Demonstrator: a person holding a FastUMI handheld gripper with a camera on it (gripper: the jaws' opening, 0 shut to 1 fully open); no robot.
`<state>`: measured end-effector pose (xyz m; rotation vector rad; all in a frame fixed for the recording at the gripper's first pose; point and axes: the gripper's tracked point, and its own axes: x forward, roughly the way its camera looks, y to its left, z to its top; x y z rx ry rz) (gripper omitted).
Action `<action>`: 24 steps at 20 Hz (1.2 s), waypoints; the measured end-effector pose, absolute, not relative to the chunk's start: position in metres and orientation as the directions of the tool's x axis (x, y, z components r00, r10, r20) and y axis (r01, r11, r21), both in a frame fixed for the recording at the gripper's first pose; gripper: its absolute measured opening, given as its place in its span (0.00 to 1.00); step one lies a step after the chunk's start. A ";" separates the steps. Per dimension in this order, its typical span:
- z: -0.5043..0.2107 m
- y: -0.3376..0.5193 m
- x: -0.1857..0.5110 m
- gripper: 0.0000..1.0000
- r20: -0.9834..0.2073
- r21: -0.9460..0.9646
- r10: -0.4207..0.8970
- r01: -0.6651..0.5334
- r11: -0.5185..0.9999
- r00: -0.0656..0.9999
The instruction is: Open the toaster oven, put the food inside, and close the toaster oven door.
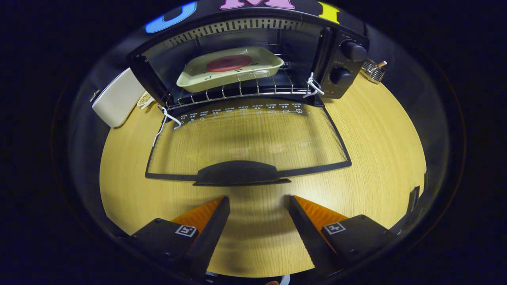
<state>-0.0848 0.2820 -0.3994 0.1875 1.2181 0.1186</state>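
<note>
Nearest to me, the gripper (259,204) hangs just above the pale wooden worktop (380,158) with its jaws spread wide and nothing between them; the bare wood shows in the gap. Just ahead of the fingers lies the toaster oven door (245,134), folded right down flat, its glass letting the wood grain through; its dark handle (239,174) sits at the near edge, almost centred on the gap between the jaws. Beyond the door the toaster oven (253,51) stands open; on its wire rack (237,91) rests a pale tray (229,70) with a round reddish piece of food (229,63) in it, so the loading looks done. Two dark knobs (346,63) sit on the panel at the oven's right; a cream-coloured box (117,97) stands to its left.

I judge the closing step is in hand; the next move calls for getting the jaws onto or under that handle and swinging the door up on its hinge until it meets the oven front; the handle is low against the worktop, so the approach wants to come in shallow.
</note>
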 end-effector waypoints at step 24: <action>-0.354 0.275 -0.070 1.00 -0.836 0.236 0.235 -0.061 0.970 0.495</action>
